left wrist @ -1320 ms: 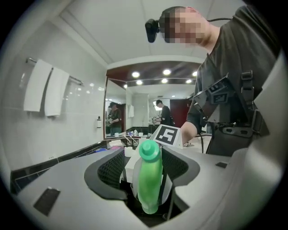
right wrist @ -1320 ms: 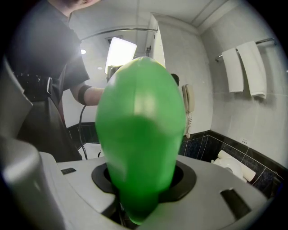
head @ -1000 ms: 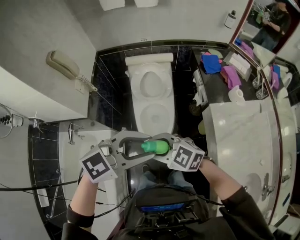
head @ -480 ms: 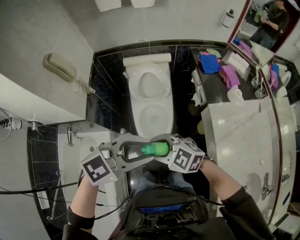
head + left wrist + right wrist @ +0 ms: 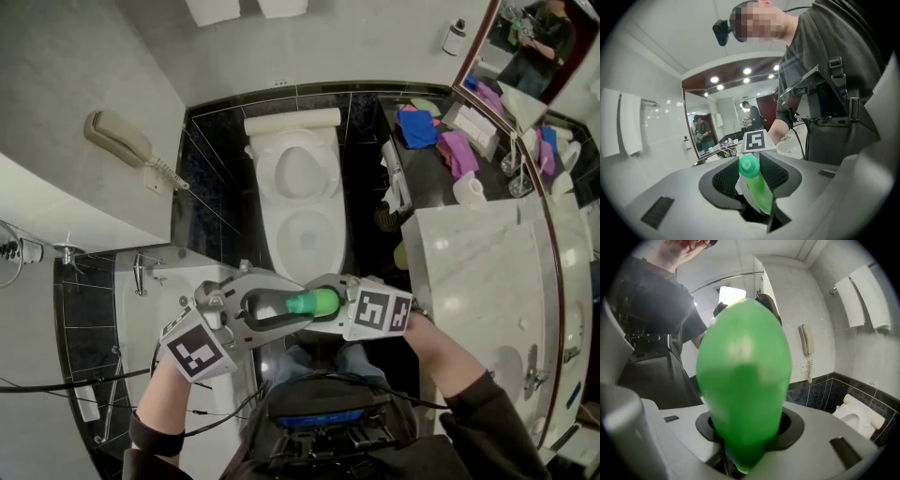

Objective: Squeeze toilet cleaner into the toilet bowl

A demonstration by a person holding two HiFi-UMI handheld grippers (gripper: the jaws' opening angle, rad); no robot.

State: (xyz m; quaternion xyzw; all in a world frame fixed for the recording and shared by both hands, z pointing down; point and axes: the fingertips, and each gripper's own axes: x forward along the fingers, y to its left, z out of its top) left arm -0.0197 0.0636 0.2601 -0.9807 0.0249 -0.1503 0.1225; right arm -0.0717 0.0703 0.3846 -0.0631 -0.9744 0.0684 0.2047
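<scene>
My right gripper (image 5: 328, 307) clamps the green bottle (image 5: 315, 301). My left gripper (image 5: 287, 306), jaws just closing, pinches its cap (image 5: 749, 166). The toilet (image 5: 298, 169) lies unobstructed ahead, with a marble counter (image 5: 478, 272) close on its right.

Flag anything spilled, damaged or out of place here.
Nothing stands out. The green bottle is whole and not dripping, the toilet stands open with a clean rim, and no spill shows on the dark floor around it.

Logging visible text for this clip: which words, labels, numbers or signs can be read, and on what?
No readable text anywhere.
On the green bottle: no label shows.
On the marker cube: black-and-white pattern, no letters.
On the small white bottle: too small to read.
</scene>
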